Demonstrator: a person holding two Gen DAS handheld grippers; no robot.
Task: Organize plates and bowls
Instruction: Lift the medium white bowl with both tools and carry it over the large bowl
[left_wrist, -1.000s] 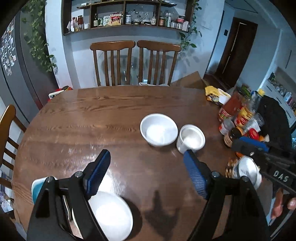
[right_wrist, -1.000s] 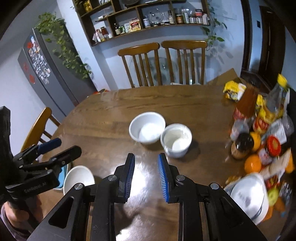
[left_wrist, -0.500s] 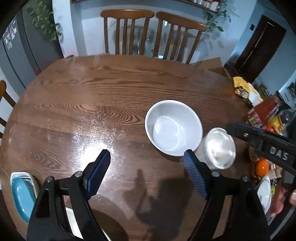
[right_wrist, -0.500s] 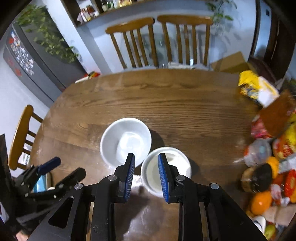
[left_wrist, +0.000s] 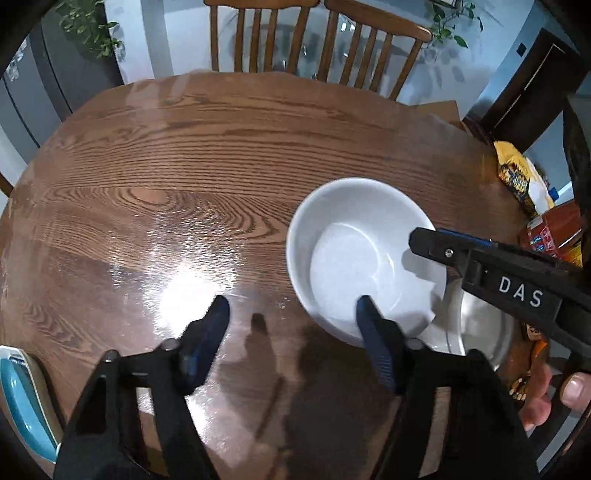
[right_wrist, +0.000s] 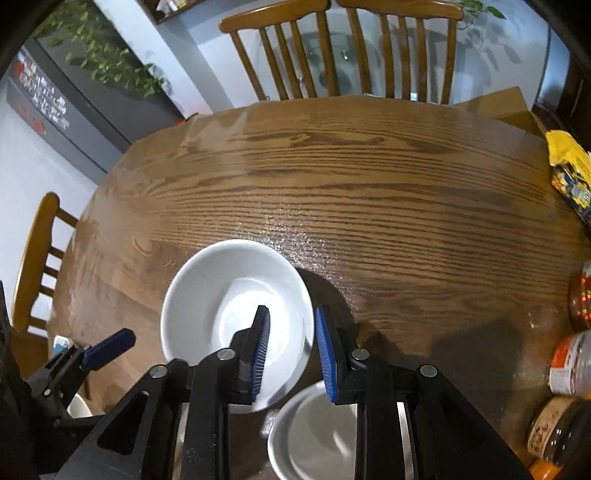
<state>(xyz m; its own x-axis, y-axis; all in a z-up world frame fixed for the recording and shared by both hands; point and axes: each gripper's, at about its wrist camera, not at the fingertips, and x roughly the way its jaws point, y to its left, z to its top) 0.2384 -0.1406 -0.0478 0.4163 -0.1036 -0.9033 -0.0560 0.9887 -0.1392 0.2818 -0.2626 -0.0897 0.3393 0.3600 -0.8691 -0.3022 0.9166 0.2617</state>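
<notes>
A dining room with two wooden chairs (right_wrist: 340, 48) pushed up to the far side of a round wooden table (left_wrist: 221, 155), a trailing green plant (right_wrist: 107, 59) against a dark cabinet to the left. Near the table's front sits a wide white bowl (left_wrist: 364, 258), and just beside it, to its right and nearer the viewer, a smaller white bowl (right_wrist: 314, 435). Jars and food packets (right_wrist: 569, 362) crowd the table's right edge.

The left tool (left_wrist: 293, 325) hangs over the table with its jaws apart, having just been narrowing; its right finger reaches over the wide bowl's near rim, the left finger over bare wood, and neither pad presses on the bowl. The right tool (right_wrist: 291, 343) has its blue pads a narrow gap apart, straddling the right rim of the wide bowl, one pad inside and one outside; whether they touch the rim cannot be told. A hand (left_wrist: 554, 398) grips the right tool's handle.
</notes>
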